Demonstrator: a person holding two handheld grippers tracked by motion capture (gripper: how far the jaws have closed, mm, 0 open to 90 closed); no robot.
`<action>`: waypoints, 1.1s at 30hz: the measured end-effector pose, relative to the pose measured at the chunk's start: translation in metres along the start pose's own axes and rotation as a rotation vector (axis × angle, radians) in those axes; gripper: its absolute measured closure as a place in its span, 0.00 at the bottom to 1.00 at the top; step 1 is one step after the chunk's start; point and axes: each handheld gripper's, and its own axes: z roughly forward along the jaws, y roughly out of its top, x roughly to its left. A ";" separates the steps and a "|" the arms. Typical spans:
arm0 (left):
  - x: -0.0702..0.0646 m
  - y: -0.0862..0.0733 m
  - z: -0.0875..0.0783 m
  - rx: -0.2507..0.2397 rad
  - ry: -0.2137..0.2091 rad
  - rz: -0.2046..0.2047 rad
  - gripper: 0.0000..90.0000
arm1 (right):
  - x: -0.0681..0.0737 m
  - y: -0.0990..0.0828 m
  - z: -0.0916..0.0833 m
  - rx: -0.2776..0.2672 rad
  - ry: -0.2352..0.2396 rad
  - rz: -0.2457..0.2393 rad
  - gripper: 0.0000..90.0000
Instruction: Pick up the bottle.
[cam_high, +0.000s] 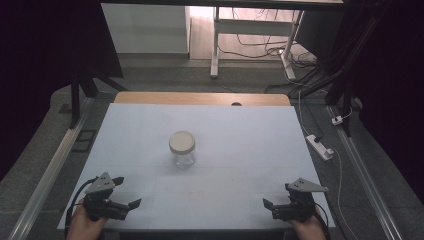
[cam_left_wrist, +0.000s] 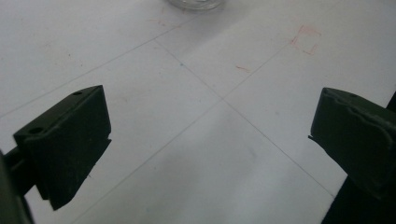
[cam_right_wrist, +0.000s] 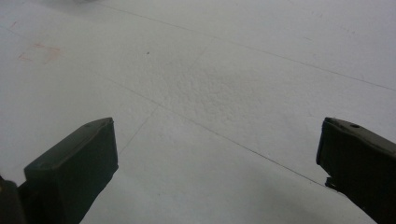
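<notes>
The lidded jar (cam_high: 182, 149) stands mid-table (bare mat around), both the left gripper (cam_high: 127, 192) and right gripper (cam_high: 269, 209) spread apart.

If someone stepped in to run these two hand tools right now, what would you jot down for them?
Left gripper: open, holding nothing, low at the near left of the table.
Right gripper: open, holding nothing, at the near right.
Jar: clear, with a pale lid on, upright mid-table, apart from both grippers.
Done: nothing visible; the jar is untouched.
Left: probably reach in and take hold of the jar.
</notes>
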 end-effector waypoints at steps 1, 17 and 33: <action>0.000 0.002 0.003 -0.001 0.006 0.021 0.00 | 0.000 0.000 0.000 0.001 0.000 0.000 0.00; 0.005 0.025 0.031 -0.055 -0.031 0.024 0.00 | -0.001 0.000 0.001 0.010 0.008 0.000 0.00; 0.005 0.058 0.061 -0.015 -0.017 0.061 0.00 | -0.001 0.000 0.001 0.012 0.008 0.001 0.00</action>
